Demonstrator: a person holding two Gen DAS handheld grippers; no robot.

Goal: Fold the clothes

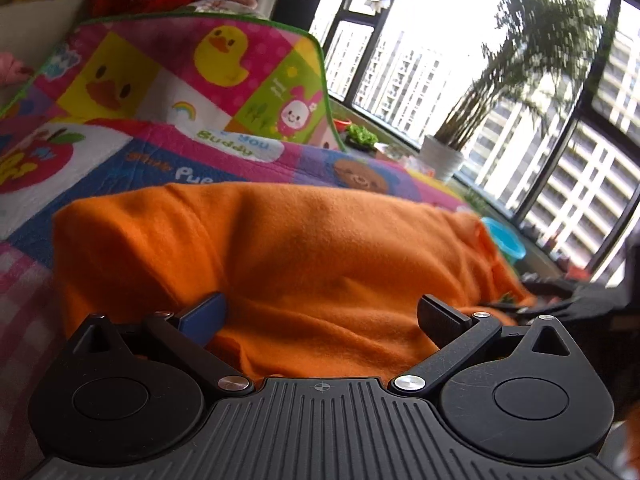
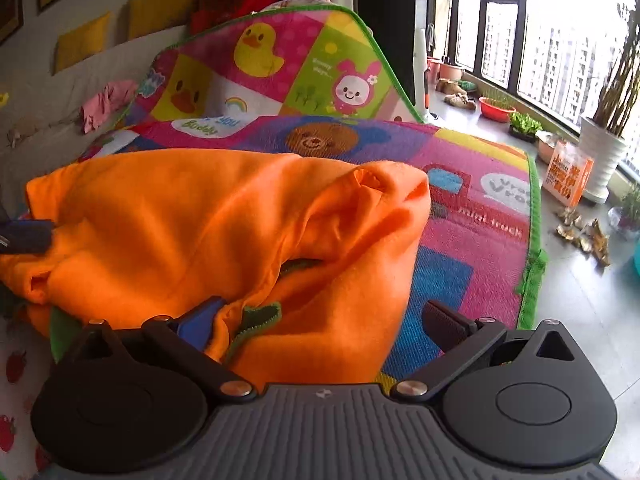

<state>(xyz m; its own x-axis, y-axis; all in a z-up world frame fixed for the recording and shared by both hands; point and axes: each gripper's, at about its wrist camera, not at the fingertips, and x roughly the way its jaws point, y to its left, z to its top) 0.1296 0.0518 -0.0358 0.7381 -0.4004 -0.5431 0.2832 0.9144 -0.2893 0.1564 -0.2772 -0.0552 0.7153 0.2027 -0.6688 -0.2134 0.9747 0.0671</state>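
Both tongs stand apart: the left tongs [image 1: 322, 316] over the orange garment [image 1: 288, 264], the right tongs [image 2: 324, 320] at its green-trimmed edge. The garment lies bunched on the cartoon play mat [image 2: 472, 216], window-side potted plant [image 2: 604, 160] beyond the mat.

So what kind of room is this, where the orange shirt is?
Probably a living room or playroom in a high-rise flat. A cartoon play mat covers the floor under the orange shirt, potted plants line a big window, and tall apartment blocks show outside.
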